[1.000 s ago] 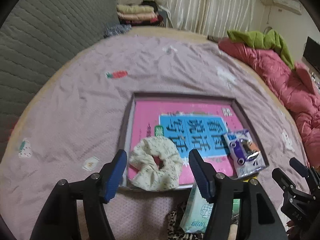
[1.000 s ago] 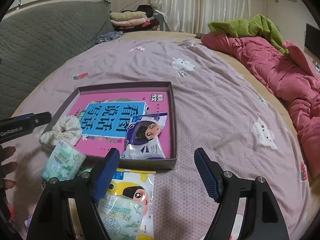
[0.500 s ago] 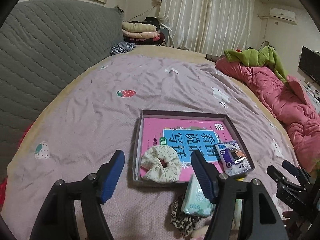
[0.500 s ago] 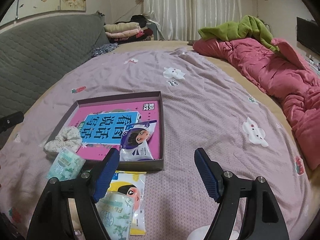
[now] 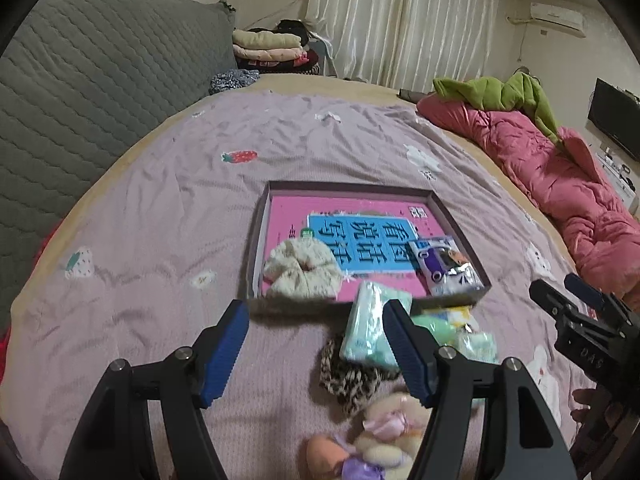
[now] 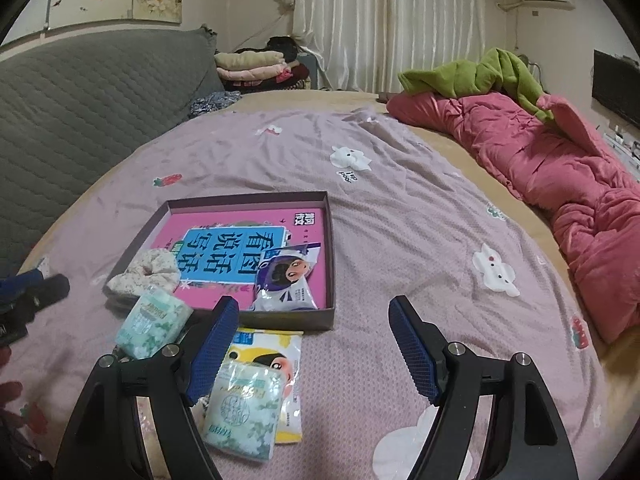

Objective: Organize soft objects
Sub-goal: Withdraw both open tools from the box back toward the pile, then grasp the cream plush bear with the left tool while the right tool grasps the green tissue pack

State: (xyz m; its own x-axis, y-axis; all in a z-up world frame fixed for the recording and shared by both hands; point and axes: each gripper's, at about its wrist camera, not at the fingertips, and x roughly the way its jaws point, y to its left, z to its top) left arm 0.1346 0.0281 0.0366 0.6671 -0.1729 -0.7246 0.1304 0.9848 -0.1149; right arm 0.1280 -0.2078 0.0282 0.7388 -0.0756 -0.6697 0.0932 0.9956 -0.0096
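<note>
Fingers (image 5: 226, 344) apart, empty; plush toy (image 5: 384, 432) only in left view.

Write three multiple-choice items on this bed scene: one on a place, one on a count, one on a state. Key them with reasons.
1. Where does the cream scrunchie lie?
A. In the shallow box
B. On the pink quilt
C. Between the left gripper's fingers

2. How many green tissue packs lie outside the box in the right wrist view?
A. One
B. Two
C. Four

3. How does the right gripper stand?
A. Shut on a pack
B. Open, nothing held
C. Shut on the box wall

Key: 1 A, it rests in the box's near left corner. 2 B, one tissue pack by the box wall, another nearer. 3 B, only bedsheet shows between its fingers.
</note>
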